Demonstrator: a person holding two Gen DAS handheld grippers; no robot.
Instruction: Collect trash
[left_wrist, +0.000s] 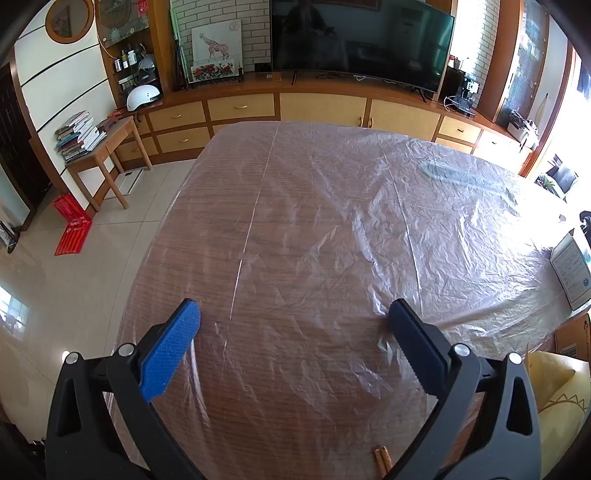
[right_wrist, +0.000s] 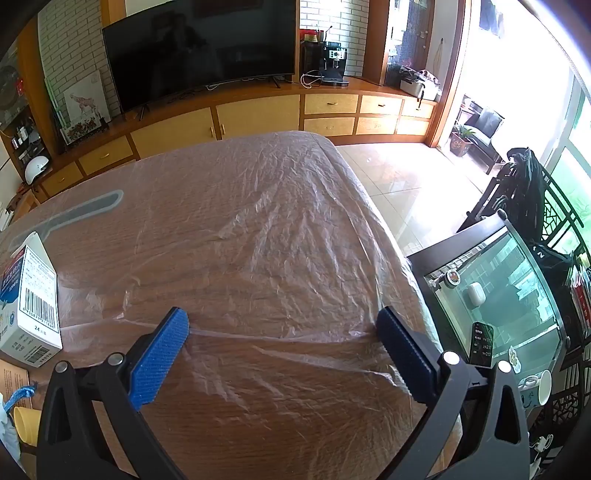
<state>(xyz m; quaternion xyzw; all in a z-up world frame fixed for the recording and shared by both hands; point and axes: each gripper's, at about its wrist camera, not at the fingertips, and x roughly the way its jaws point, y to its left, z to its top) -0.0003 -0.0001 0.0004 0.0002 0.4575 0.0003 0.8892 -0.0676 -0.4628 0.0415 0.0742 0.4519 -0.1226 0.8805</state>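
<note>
A wooden table (left_wrist: 295, 229) (right_wrist: 229, 266) lies under a crinkled clear plastic sheet. My left gripper (left_wrist: 293, 314) hovers open over its near part, nothing between the blue pads. My right gripper (right_wrist: 282, 319) is open too, above the table's right side, empty. A white carton (right_wrist: 31, 295) with a barcode stands at the left of the right wrist view; the same carton (left_wrist: 572, 269) shows at the right edge of the left wrist view. A small brown scrap (left_wrist: 382, 458) lies on the table's near edge. Yellow paper (left_wrist: 557, 387) sits at the lower right.
A grey flat tool (left_wrist: 469, 179) (right_wrist: 70, 214) lies under the plastic at the far side. A TV cabinet (left_wrist: 317, 107) runs behind the table. A glass-topped side table (right_wrist: 509, 295) with a remote and a cup stands right of the table. Tiled floor (left_wrist: 74, 266) lies to the left.
</note>
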